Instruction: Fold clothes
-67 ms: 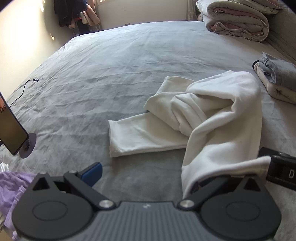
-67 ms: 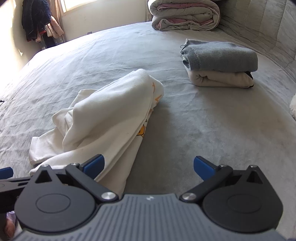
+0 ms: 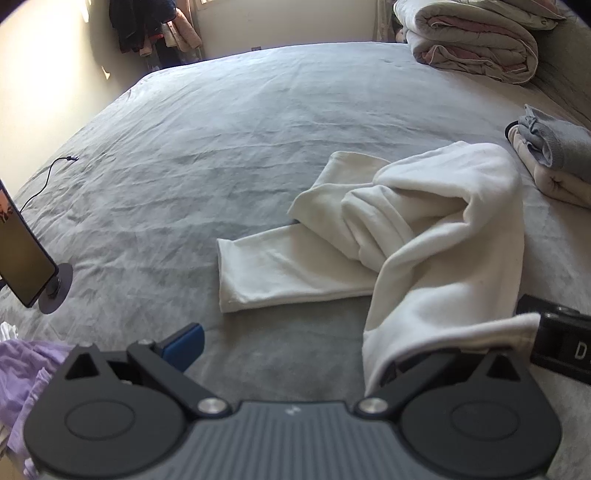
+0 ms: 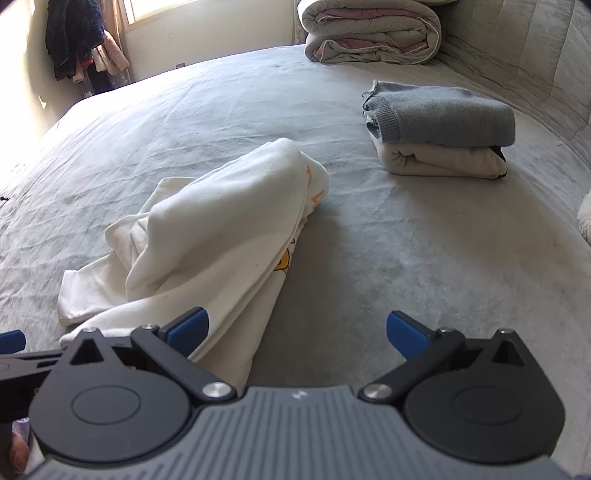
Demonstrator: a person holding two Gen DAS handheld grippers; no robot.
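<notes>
Nearest the onlooker, the left claw (image 3: 280, 347) stands spread wide over the grey bed (image 3: 229, 155), one blue pad bare and its other finger buried under the hem of a white sweatshirt (image 3: 450, 258), so cloth rests on it but nothing is pinched; the right claw (image 4: 297, 332) is likewise released, its blue pads far apart, the left one just against the sweatshirt's near edge and gripping nothing; the garment lies mid-bed, humped and half-rolled, one sleeve (image 3: 280, 273) stretched flat to the left and an orange print showing at its right edge; by that look the fold is partway through, and the next move would seem to call for pinching the near hem or a corner and drawing the bunched body flat; beyond it, to the right, a grey jumper (image 4: 443, 114) sits folded on a cream garment (image 4: 443, 160), stacked squarely; farthest off, a rolled duvet (image 4: 369, 33) lies at the head of the bed.
</notes>
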